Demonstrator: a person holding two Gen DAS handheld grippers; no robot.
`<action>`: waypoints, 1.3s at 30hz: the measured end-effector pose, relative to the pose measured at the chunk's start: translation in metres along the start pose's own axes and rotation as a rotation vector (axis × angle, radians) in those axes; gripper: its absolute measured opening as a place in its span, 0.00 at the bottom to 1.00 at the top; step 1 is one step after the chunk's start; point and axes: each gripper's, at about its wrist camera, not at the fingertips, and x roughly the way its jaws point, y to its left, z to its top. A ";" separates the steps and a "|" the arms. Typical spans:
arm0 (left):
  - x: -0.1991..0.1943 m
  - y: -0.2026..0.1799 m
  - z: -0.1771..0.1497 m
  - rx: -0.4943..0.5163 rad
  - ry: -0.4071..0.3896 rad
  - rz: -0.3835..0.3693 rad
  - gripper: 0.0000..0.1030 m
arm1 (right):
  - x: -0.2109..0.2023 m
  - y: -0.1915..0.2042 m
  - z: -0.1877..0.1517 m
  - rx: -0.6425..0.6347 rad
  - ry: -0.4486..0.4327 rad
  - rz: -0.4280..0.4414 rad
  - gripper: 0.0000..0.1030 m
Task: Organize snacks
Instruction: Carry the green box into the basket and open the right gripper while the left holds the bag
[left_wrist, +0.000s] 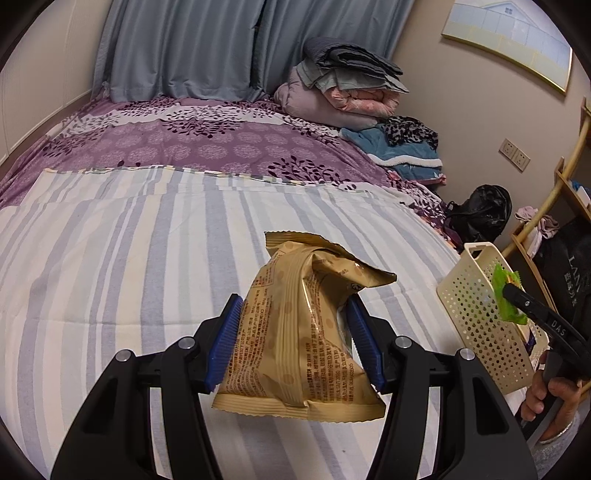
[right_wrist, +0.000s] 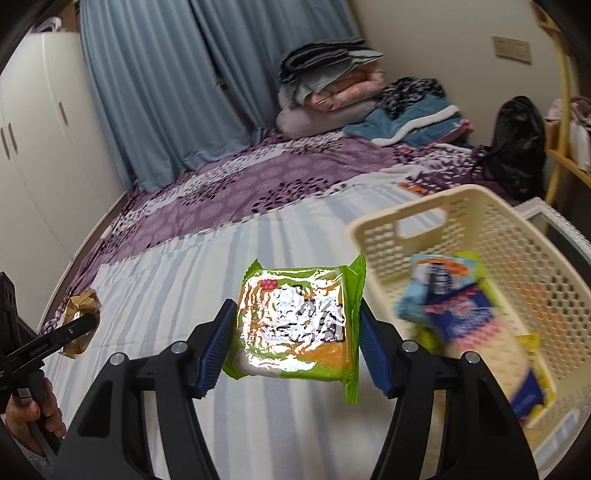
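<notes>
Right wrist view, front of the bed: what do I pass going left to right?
Gold snack packet in the left gripper → green snack packet in the right gripper → cream basket holding blue and yellow packets.

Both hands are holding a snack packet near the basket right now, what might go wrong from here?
1. The gold packet is pinched only at its sides by the left gripper and hangs crumpled; it may slip out.
2. The green packet in the right gripper is beside the cream basket, not over it; releasing now would likely drop it on the striped sheet.
</notes>
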 end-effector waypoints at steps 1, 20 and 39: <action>0.000 -0.005 0.000 0.008 0.001 -0.004 0.58 | -0.007 -0.010 0.000 0.012 -0.013 -0.013 0.62; 0.009 -0.088 0.003 0.140 0.014 -0.077 0.58 | -0.066 -0.131 -0.015 0.129 -0.096 -0.246 0.61; 0.019 -0.169 0.003 0.293 0.044 -0.140 0.58 | -0.074 -0.160 -0.028 0.187 -0.122 -0.251 0.61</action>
